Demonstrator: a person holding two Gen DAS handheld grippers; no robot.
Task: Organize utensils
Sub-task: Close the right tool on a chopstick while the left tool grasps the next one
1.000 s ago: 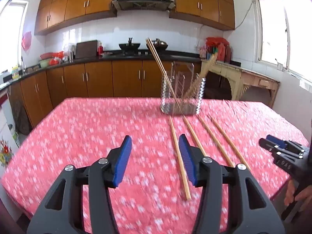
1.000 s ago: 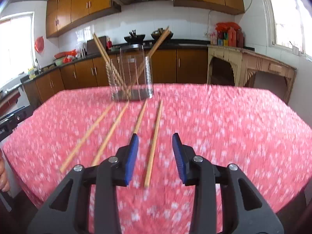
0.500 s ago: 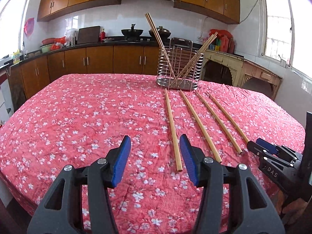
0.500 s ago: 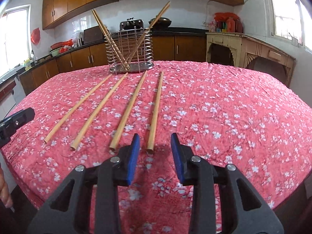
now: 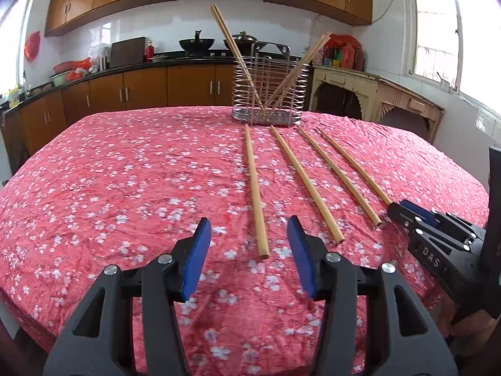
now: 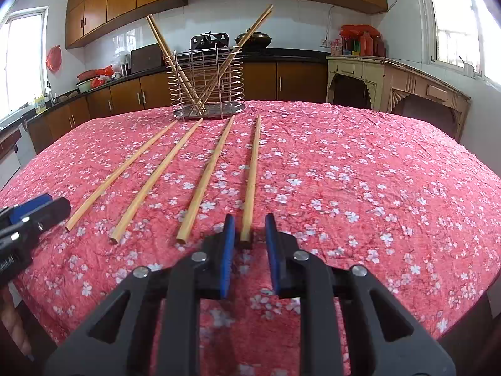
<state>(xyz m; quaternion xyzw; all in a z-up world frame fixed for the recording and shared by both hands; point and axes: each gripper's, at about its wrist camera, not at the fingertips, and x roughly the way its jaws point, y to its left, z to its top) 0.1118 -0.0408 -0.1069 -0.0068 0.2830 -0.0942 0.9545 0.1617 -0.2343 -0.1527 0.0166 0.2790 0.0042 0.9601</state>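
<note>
Several wooden chopsticks lie side by side on the red flowered tablecloth (image 5: 125,172), pointing at a wire utensil holder (image 5: 267,94) at the far edge, which holds more chopsticks. My left gripper (image 5: 249,228) is open, its jaws on either side of the near end of the leftmost chopstick (image 5: 255,188). My right gripper (image 6: 250,228) is open, narrower, with the near end of the rightmost chopstick (image 6: 252,172) between its blue pads without being squeezed. The holder also shows in the right wrist view (image 6: 208,84). The right gripper also shows in the left wrist view (image 5: 407,211).
The table's near edge lies just below both grippers. Kitchen counters and wooden cabinets (image 5: 141,91) run behind the table. A pale side table (image 6: 391,78) stands at the right wall.
Both grippers have dropped lower and moved in toward the near ends of the chopsticks. The right gripper's jaws now straddle the rightmost chopstick's end.
</note>
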